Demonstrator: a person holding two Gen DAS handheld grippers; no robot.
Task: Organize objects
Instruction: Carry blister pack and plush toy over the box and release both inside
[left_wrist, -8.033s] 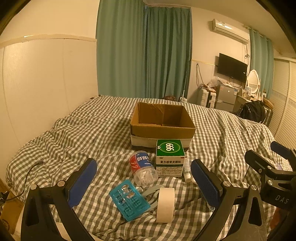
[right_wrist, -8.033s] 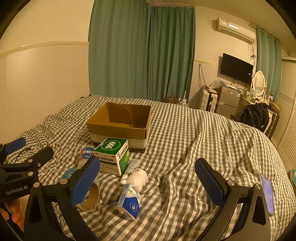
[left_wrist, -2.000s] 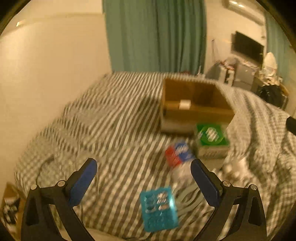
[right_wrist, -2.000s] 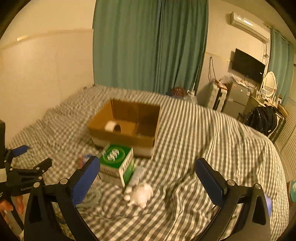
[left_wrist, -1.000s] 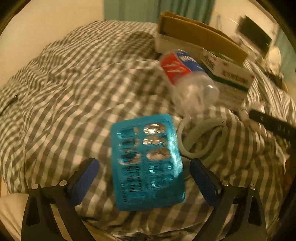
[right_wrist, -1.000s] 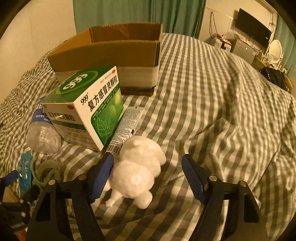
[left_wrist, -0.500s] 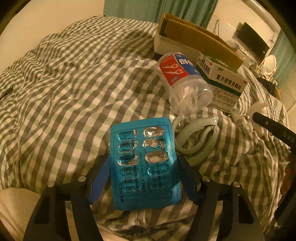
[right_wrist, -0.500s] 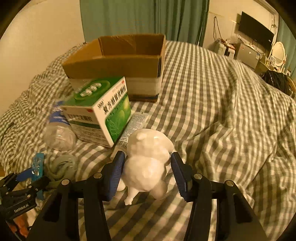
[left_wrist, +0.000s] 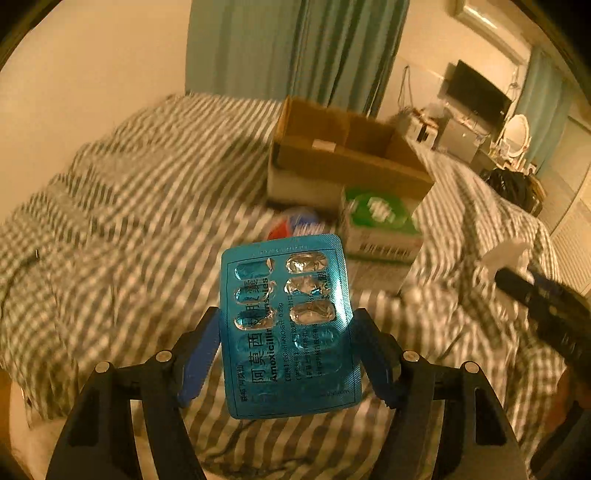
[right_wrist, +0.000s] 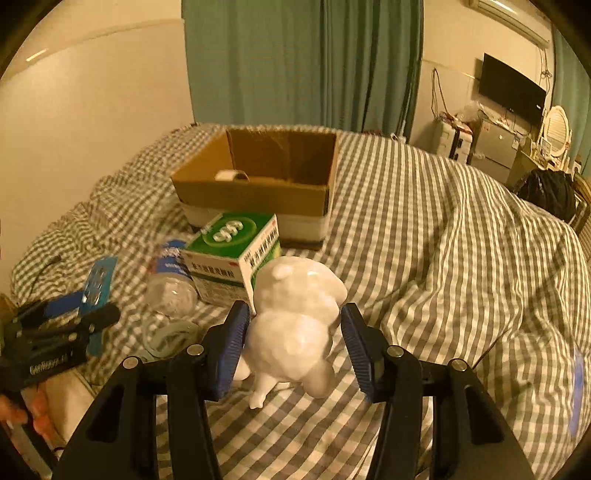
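Observation:
My left gripper (left_wrist: 286, 350) is shut on a blue blister pack of pills (left_wrist: 284, 317), held up above the checked bedcover; the same pack (right_wrist: 96, 281) shows at the left of the right wrist view. My right gripper (right_wrist: 293, 341) is shut on a white bear figurine (right_wrist: 295, 325), lifted just off the cover. An open cardboard box (right_wrist: 258, 177) stands farther back with a roll of tape (right_wrist: 231, 175) inside. In front of it lie a green medicine box (right_wrist: 234, 254) and a clear plastic jar (right_wrist: 171, 284).
A pale green coiled band (right_wrist: 166, 338) lies on the cover near the jar. A phone (right_wrist: 574, 391) rests at the bed's right edge. A wall runs along the left, curtains behind the box, a dark bag (right_wrist: 548, 194) and furniture at right.
Both grippers have shut on their objects and risen: the blister pack has left the cover, and the white figurine is lifted higher. The left view swung up toward the box.

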